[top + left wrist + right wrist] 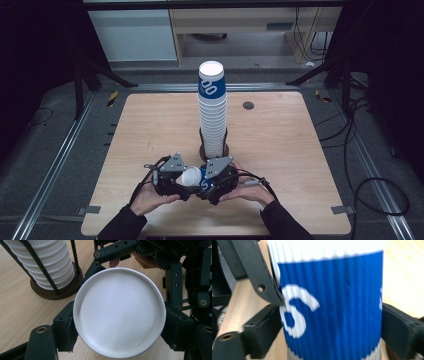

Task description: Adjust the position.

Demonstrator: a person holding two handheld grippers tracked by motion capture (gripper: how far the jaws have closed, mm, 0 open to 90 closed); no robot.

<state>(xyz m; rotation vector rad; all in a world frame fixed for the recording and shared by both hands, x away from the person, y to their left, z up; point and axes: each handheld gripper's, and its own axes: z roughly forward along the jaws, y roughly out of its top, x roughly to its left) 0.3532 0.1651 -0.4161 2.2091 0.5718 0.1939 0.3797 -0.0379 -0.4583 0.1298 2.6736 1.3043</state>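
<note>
Near table edge: left gripper (172, 176) jaws pinch the paper cup (192, 176) by its white base, right gripper (217, 179) jaws clamp its blue ribbed wall. Risk: opposing squeeze could crush it. Far: cup stack (212, 107) in holder; a bump could topple it.

We see the table (150, 130) evenly lit from above while the room around it falls dark. The high view is soft but readable. Close up, the blue cup (332, 305) blurs — its white top glares, edges smeared.
</note>
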